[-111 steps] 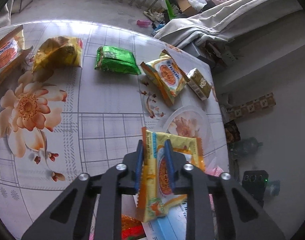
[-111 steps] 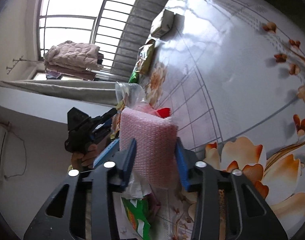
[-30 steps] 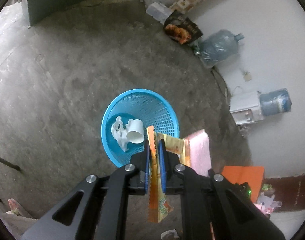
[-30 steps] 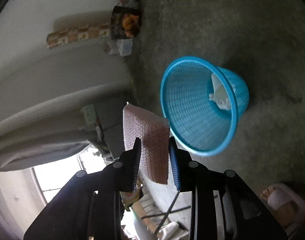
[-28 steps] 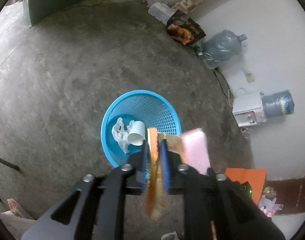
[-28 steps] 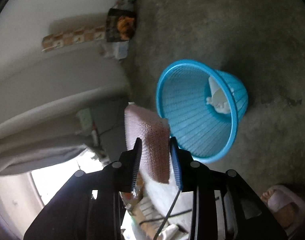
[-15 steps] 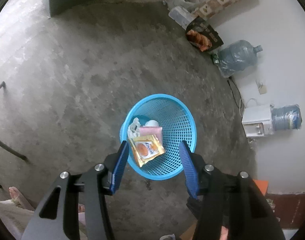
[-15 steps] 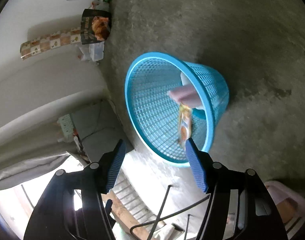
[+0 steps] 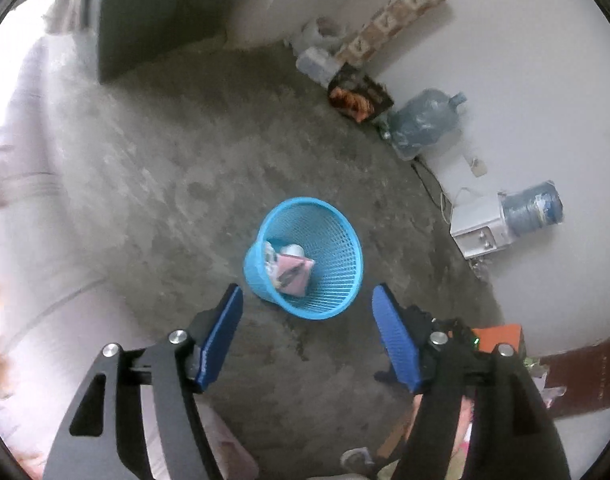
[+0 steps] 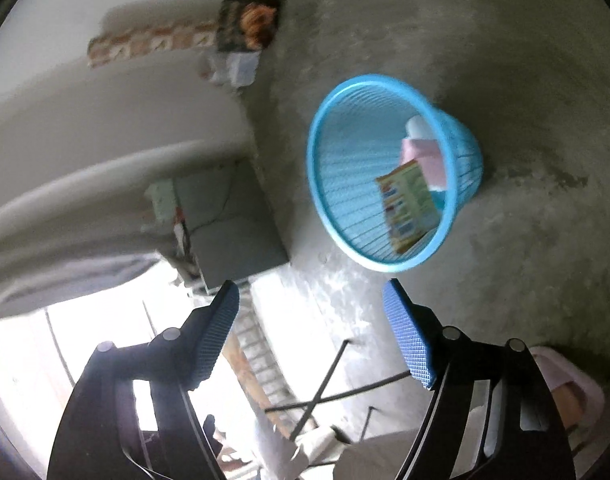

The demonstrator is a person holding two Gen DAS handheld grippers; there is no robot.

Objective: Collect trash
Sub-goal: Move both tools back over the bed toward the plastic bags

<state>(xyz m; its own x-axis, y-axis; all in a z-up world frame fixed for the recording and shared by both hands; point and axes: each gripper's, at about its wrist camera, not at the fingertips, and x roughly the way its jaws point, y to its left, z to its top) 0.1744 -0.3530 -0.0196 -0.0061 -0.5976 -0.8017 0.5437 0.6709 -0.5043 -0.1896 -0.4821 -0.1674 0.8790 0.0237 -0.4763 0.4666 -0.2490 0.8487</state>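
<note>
The left gripper [image 9: 307, 298] is hanging above the concrete floor [image 9: 153, 184] with its jaws standing wide and nothing between them; they have just been opening. The right gripper [image 10: 311, 294] is also showing wide, empty jaws that have just been opening. The blue basket [image 9: 341, 240] is standing in the middle of the left wrist frame, with bare floor around its rim on all sides. Inside it the pink bubble wrap [image 9: 295, 276] is lying, and in the right wrist view the yellow snack packet [image 10: 409, 204] is leaning against the inner wall near the lower rim. Water bottles [image 9: 425, 124] are lying along the wall at the upper right, well apart from the basket.
</note>
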